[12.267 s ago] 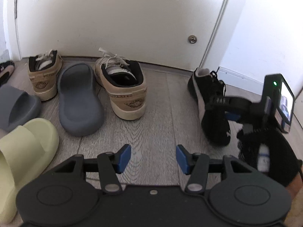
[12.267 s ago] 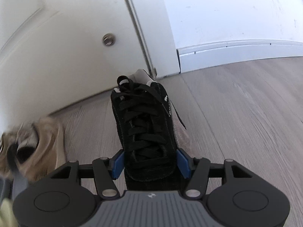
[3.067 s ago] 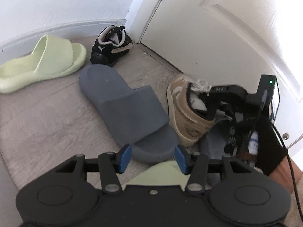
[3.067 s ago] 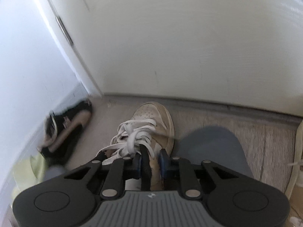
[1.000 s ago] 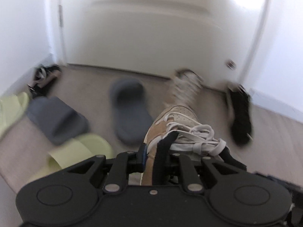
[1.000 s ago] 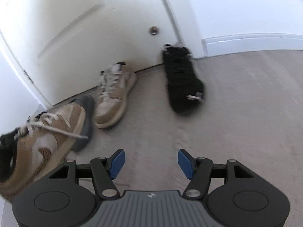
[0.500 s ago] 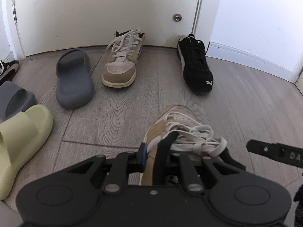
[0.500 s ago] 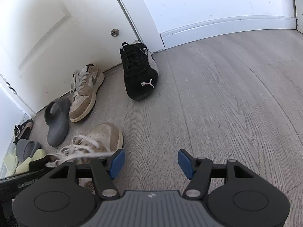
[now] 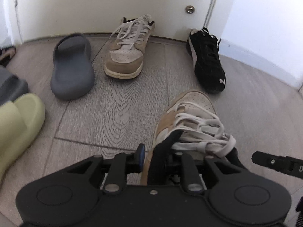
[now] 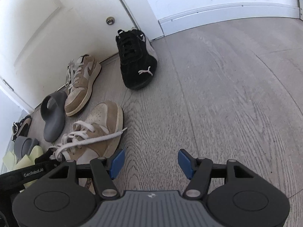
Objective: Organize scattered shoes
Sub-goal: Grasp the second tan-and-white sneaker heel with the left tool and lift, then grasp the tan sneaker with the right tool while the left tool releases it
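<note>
A tan sneaker with white laces [image 9: 189,113] rests on the wood floor, toe towards the door. My left gripper [image 9: 157,154] straddles its collar and its jaws are opening. The left pad [image 9: 141,155] stands just off the shoe's side, while the tongue hides the other pad. Its mate [image 9: 125,56] stands against the door, between a grey slide [image 9: 72,70] and a black sneaker [image 9: 208,62]. In the right wrist view my right gripper [image 10: 151,160] hangs open and empty over bare floor, just right of the tan sneaker [image 10: 98,128].
At the left lie a second grey slide [image 9: 9,87], a yellow-green slide [image 9: 19,123] and another black sneaker [image 9: 5,54]. The white door [image 9: 94,3] and a baseboard [image 10: 227,11] bound the floor. Bare floor [image 10: 227,94] stretches to the right.
The left gripper came down with the tan sneaker and set it on the floor; its jaws have now parted slightly from the collar. The right gripper drifted a little, still open.
</note>
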The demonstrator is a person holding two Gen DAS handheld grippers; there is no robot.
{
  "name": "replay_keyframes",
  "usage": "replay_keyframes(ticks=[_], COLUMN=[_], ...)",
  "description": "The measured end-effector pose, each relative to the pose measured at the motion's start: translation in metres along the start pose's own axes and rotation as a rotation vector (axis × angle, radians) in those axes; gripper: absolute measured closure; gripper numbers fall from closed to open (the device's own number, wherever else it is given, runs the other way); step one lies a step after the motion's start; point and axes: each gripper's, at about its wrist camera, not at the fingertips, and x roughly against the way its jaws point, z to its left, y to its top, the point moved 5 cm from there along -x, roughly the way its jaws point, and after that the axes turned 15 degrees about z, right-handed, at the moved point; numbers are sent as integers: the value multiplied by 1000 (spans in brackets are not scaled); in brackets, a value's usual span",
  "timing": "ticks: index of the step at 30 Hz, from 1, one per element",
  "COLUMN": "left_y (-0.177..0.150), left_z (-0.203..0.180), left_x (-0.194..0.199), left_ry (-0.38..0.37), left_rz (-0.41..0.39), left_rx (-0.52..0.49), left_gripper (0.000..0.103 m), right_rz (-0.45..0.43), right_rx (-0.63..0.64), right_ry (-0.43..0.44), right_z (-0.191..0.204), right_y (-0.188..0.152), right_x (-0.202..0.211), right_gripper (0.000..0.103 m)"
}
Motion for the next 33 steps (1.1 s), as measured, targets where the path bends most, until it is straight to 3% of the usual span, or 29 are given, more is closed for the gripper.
replay_keyframes(ticks=[2,5,8,10,11,12,14,17,24,30,31,33], left_y=[-2,-8,-11,-15,-17,-17,-24,-29,-27,-25,-26,-28], left_z=[-1,7,20,31,36,39,53,64,94,100,100,103], left_x=[6,23,43,58,65,70,87,97,87,95,97,98], left_ry=[21,-24,-79,-109,-118,-121,-107,-85,-117,-59,-42,-40], left_rz=[-12,-24,-17,-13,-14,-16,-24,-42,-38,-64,-69,-71], left_rx=[-24,-9,19,39,47,53,71,81,238,215,207,210], left_gripper=[64,48,48,46,46,45,45,42,41,41,41,40], right_rz=[21,60,83,111,126,138,163,177,156,128,130,116], right_rx=[46,137,249,313,333,346,397,477,591,660,693,792], right_ry=[10,21,63,101,116,129,165,200,260,242,241,257], right_z=[6,14,28,40,45,49,61,86,153,199,202,202], right_y=[-4,-11,-23,-36,-40,-43,-52,-63,-71,-50,-48,-51], right_x=[0,1,5,4,2,0,-4,-12,-46,-79,-76,-56], right_gripper=[39,39,44,62,82,92,92,100,100,96,93,66])
